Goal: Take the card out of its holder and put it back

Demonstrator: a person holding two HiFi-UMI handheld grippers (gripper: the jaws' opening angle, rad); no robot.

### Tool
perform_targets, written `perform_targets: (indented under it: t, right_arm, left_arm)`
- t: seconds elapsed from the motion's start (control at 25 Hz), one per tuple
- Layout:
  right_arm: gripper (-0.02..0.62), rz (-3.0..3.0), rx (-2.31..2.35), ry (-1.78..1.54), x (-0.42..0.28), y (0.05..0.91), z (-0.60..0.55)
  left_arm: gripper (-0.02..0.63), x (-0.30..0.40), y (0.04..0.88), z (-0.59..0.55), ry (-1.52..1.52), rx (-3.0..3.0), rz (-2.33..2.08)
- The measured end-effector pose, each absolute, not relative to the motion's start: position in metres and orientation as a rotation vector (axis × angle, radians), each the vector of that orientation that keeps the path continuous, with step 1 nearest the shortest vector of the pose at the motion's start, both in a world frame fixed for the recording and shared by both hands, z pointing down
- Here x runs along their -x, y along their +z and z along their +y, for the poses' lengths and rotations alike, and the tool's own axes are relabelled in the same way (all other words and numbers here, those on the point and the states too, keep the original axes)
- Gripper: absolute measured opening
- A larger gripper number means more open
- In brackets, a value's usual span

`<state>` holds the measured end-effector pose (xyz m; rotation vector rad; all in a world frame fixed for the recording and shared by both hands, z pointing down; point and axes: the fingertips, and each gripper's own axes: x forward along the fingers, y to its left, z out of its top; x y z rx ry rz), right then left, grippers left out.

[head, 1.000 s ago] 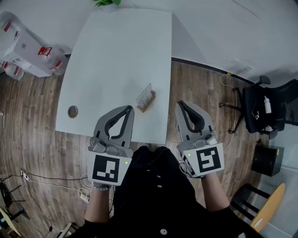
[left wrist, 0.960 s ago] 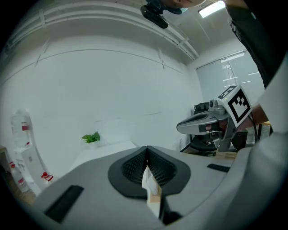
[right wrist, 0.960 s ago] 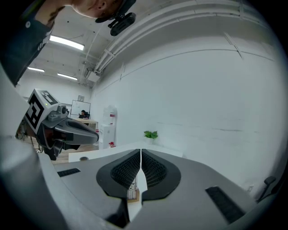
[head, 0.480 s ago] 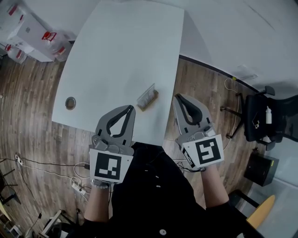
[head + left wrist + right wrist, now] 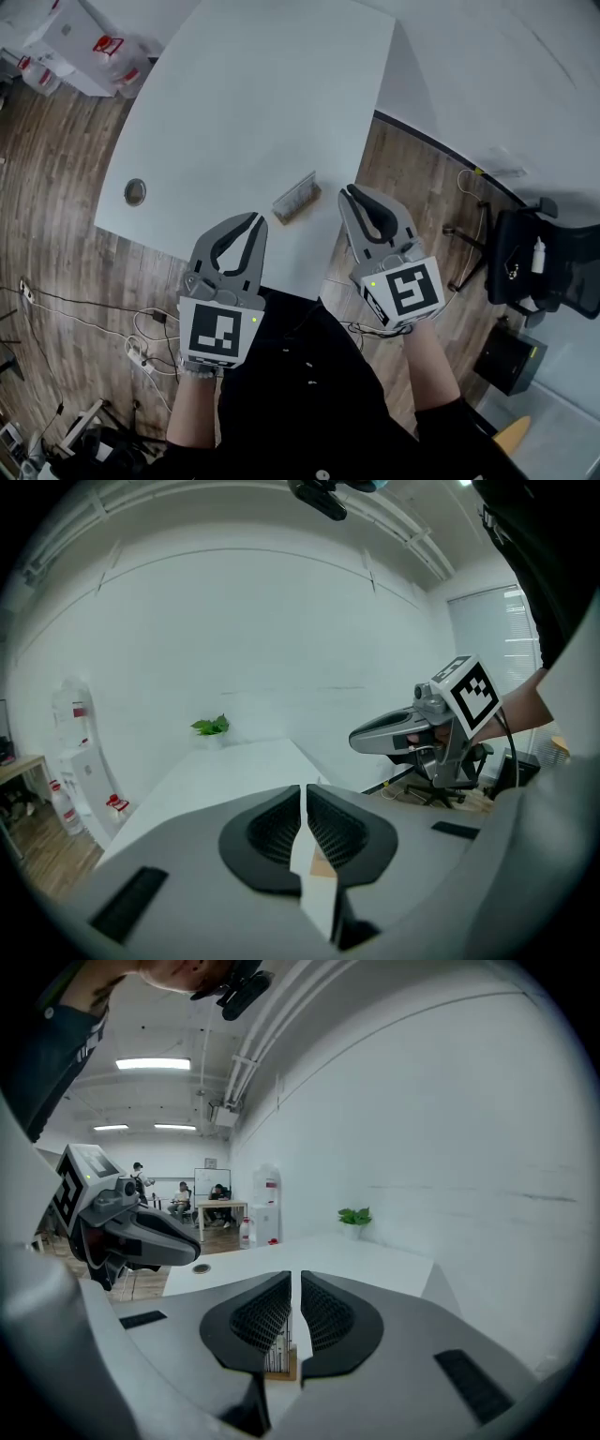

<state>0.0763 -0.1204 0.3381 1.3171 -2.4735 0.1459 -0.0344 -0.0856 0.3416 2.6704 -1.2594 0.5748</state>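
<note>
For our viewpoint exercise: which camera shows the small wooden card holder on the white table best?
Head view: the wooden card holder sits whole, unobstructed. Both gripper views show only slivers past their jaws.

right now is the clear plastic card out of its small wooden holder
No, the card stands upright in its wooden holder on the white table.

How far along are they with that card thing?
Nothing looks done yet: the card stands in its wooden holder on the white table. The left tongs and right tongs are shut and empty, short of it. Pulling it out and returning it remain.
</note>
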Motion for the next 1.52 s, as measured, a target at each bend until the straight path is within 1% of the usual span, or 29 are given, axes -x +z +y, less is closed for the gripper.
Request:
perform_targets:
  t: [0.12, 0.16, 0.2, 0.24, 0.28, 0.36, 0.44, 0.96, 1.52]
  right_arm:
    - [0.048, -2.476, -1.265, 0.166, -0.076, 0.352, -0.127]
    - [0.058, -2.477, -1.244, 0.175, -0.075, 0.357, -0.129]
    - [0.093, -2.479, -1.221, 0.183, -0.074, 0.362, -0.13]
    - [0.114, -2.482, -1.195, 0.188, -0.072, 0.366, -0.132]
    - [0.117, -2.488, -1.167, 0.187, -0.07, 0.37, -0.133]
    - [0.118, -2.497, -1.114, 0.19, -0.068, 0.378, -0.133]
    - [0.121, -2.499, -1.074, 0.209, -0.067, 0.388, -0.133]
    - [0.13, -2.496, -0.896, 0.31, -0.058, 0.43, -0.14]
    - [0.131, -2.506, -0.85, 0.335, -0.048, 0.44, -0.151]
  left_arm:
    - [0.016, 0.03, 0.353, -0.087, 0.574, -2.688, -1.231]
    - [0.017, 0.03, 0.357, -0.088, 0.575, -2.695, -1.223]
    - [0.017, 0.029, 0.361, -0.088, 0.578, -2.703, -1.217]
    - [0.017, 0.028, 0.365, -0.089, 0.582, -2.708, -1.211]
    - [0.02, 0.027, 0.369, -0.089, 0.585, -2.703, -1.207]
    - [0.071, 0.023, 0.378, -0.087, 0.594, -2.682, -1.201]
    - [0.084, 0.019, 0.387, -0.085, 0.613, -2.662, -1.2]
    - [0.084, 0.005, 0.422, -0.091, 0.676, -2.585, -1.19]
    - [0.083, 0.003, 0.442, -0.097, 0.718, -2.547, -1.188]
